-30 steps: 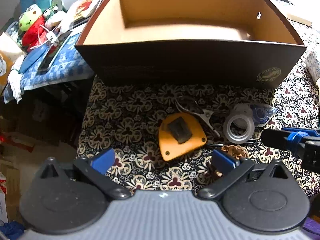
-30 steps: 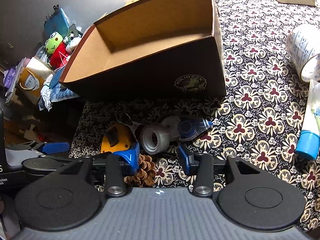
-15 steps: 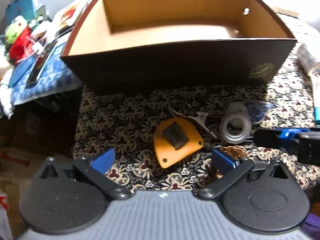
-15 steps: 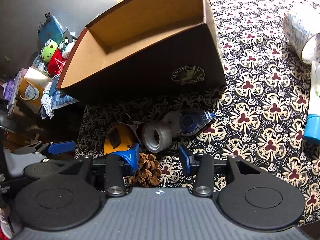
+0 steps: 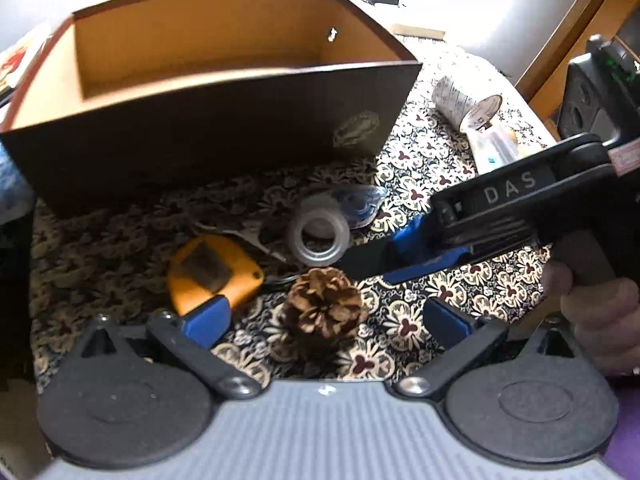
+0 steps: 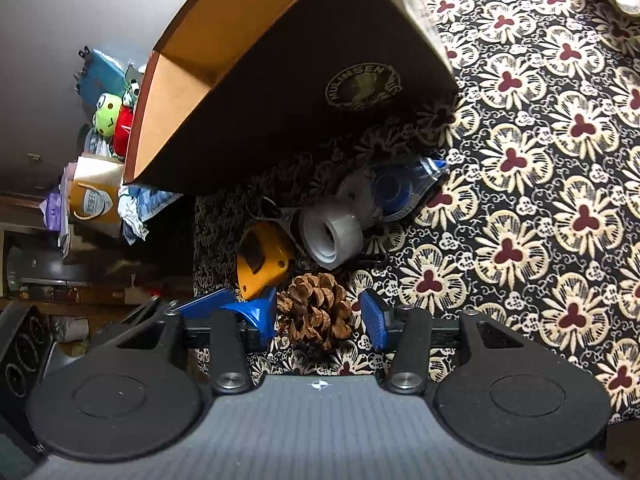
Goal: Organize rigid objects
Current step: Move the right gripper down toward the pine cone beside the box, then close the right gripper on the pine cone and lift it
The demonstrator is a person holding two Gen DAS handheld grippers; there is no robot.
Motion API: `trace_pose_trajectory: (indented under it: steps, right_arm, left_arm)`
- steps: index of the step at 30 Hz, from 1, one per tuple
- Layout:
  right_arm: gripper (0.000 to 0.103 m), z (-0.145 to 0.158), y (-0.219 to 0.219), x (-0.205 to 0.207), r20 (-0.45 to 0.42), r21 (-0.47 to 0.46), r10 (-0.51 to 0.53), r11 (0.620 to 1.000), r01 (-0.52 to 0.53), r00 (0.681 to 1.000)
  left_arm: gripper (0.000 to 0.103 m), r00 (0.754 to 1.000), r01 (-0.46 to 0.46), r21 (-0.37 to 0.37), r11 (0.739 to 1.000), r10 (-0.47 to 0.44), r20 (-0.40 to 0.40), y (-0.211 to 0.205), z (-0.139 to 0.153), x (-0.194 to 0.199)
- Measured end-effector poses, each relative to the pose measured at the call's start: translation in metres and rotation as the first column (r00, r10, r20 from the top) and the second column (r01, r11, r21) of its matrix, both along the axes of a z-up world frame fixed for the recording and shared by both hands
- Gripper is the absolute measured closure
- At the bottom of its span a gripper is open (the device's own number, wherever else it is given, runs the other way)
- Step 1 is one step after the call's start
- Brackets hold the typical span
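While the pine cone (image 6: 316, 312) sits on the patterned cloth (image 6: 540, 208) between the spread blue pads of the right gripper (image 6: 320, 320), neither pad presses on it. Left gripper (image 5: 324, 320) likewise stands wide around the cone. Beyond lie a tape roll (image 6: 330, 236), an orange tape measure (image 6: 262, 258) and, farther, the open brown box (image 5: 208, 120).
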State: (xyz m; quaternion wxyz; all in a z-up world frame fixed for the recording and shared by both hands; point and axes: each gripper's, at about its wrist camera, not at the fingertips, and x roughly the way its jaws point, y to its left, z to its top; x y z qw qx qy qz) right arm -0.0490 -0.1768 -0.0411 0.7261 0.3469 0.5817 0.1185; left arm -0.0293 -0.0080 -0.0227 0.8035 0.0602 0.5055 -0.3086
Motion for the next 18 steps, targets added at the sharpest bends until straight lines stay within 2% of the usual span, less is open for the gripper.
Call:
trace_pose_trajectory:
  steps: [4,5,7,8,14,18]
  right_arm:
    - [0.071,-0.008,0.005,0.006,-0.019,-0.013,0.013,1.000,-0.013,1.000]
    - [0.071,-0.010,0.004,0.007,-0.023,0.001,0.010,1.000,-0.010,1.000]
    - [0.071,-0.011,0.003,0.008,-0.026,0.010,0.003,1.000,-0.003,1.000]
    - [0.071,-0.012,0.003,0.009,-0.028,0.014,0.000,1.000,0.000,1.000]
    - [0.075,-0.020,0.000,0.012,-0.062,0.070,0.010,0.998,-0.006,0.998]
    - [0.077,-0.007,-0.001,0.012,-0.039,0.060,0.017,0.998,-0.014,0.999]
  left_arm:
    - [0.006,1.000,-0.005,0.009,1.000,0.005,-0.024,-0.005,-0.010,0.007]
    - [0.011,0.999,-0.003,0.011,1.000,0.004,-0.035,-0.006,-0.013,0.008]
    - [0.049,0.997,0.002,0.012,1.000,-0.001,-0.072,-0.008,-0.020,0.011]
    - [0.055,0.995,0.000,0.016,1.000,0.001,-0.098,-0.007,-0.022,0.012]
    - [0.059,0.994,-0.011,0.000,1.000,0.011,-0.107,-0.001,-0.022,0.011]
    - [0.059,0.995,0.010,0.000,1.000,-0.010,-0.099,-0.005,-0.020,0.012]
